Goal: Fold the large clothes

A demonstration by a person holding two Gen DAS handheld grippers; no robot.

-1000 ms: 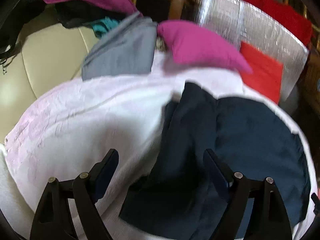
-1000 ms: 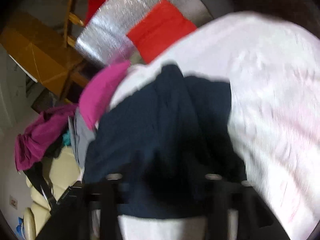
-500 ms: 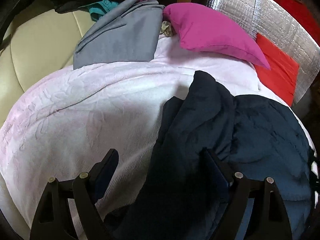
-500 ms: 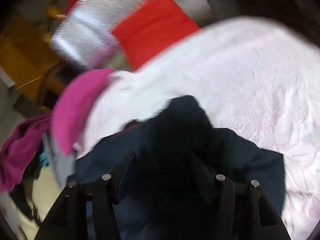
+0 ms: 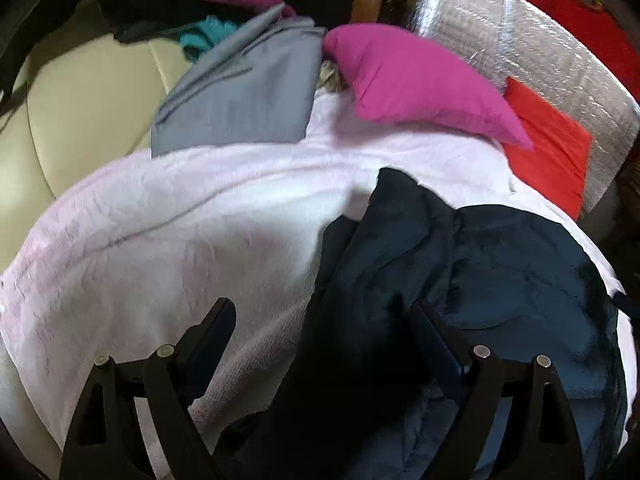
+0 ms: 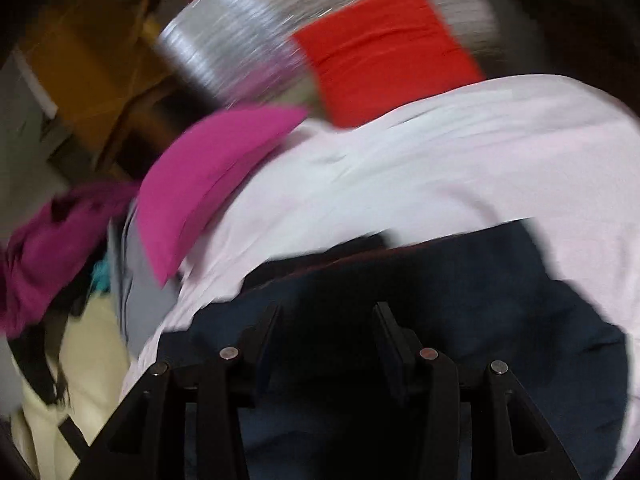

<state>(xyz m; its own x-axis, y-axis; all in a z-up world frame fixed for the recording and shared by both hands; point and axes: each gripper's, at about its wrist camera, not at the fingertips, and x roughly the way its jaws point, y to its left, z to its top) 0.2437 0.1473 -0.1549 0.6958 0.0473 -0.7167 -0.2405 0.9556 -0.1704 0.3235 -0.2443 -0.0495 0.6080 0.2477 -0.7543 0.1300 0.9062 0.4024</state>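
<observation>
Right tool (image 6: 326,320) jaws closing over navy garment (image 6: 480,320) on pink blanket (image 6: 440,168).

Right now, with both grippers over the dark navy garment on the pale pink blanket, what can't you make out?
- Right gripper, right wrist view: motion blur and dark cloth hide whether its fingers pinch the dark navy garment.
- Garment's type and near hem, left wrist view: crumpled, cut off by the bottom edge behind the left gripper.
- Pale pink blanket: its edges run out of both frames.
- What lies under the magenta cushion: covered.
</observation>
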